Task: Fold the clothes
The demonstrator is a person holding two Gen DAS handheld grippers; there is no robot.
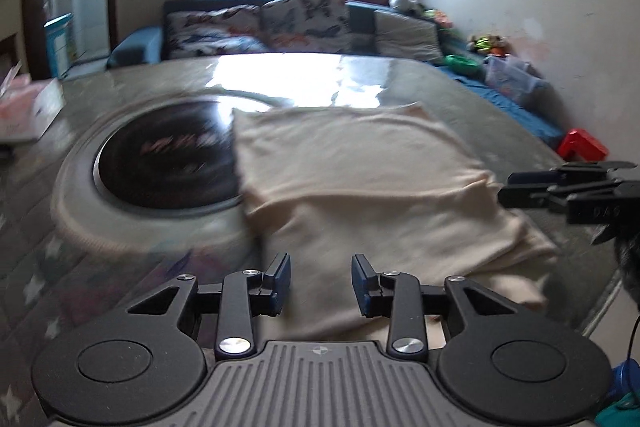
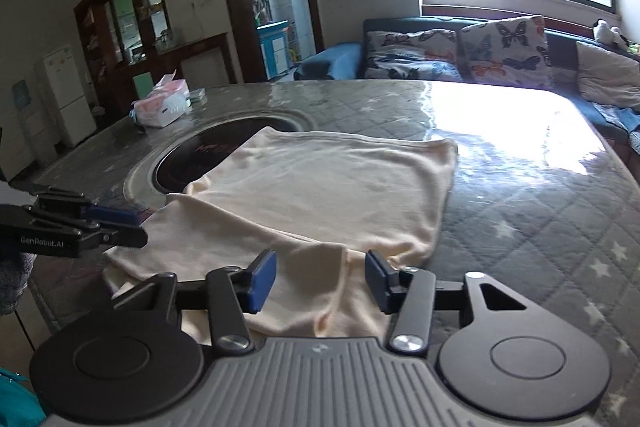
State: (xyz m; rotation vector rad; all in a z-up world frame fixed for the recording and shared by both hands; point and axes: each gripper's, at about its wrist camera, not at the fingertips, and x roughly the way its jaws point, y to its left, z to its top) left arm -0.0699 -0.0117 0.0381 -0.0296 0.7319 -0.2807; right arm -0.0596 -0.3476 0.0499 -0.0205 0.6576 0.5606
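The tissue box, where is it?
In the right wrist view the tissue box sits at the table's far left edge, beyond the round black cooktop and the cream shirt.

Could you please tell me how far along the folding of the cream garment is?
Partly done: the cream garment lies on the table with one layer already folded over. Nothing is in hand; the left gripper and right gripper are both open above its near edge. Further folds remain.

The garment [image 2: 320,187] is cream; the worktop [image 2: 540,227] cover is grey, quilted, with white stars; the cushions [image 2: 504,47] show butterflies.
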